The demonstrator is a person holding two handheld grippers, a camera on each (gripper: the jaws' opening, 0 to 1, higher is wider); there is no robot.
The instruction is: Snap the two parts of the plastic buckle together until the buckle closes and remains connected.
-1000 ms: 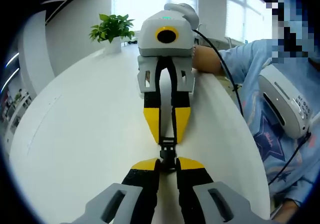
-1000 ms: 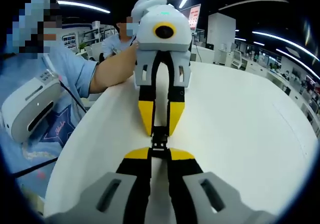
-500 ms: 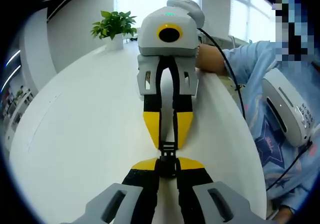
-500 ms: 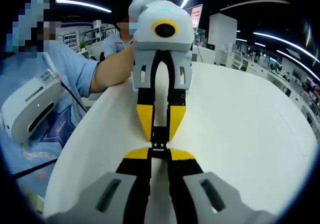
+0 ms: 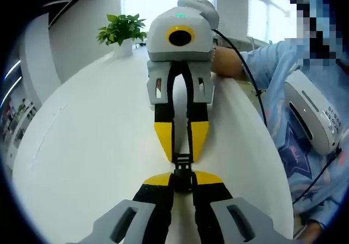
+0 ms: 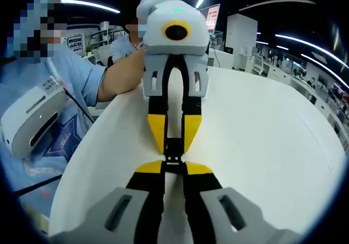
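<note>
facing each other at frame centre, the left gripper point(image 5: 183, 180) and right gripper point(image 6: 173, 166) each clamp one end of the buckle point(image 5: 182, 165). holding it so over the table point(image 5: 92, 140) probably lets them push the halves together; whether it has clicked is unclear.

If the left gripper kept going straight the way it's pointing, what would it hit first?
Most likely the right gripper, which faces it head-on. The black buckle bridges the small gap between their yellow tips, so the left gripper would press it into the opposite jaws.
</note>
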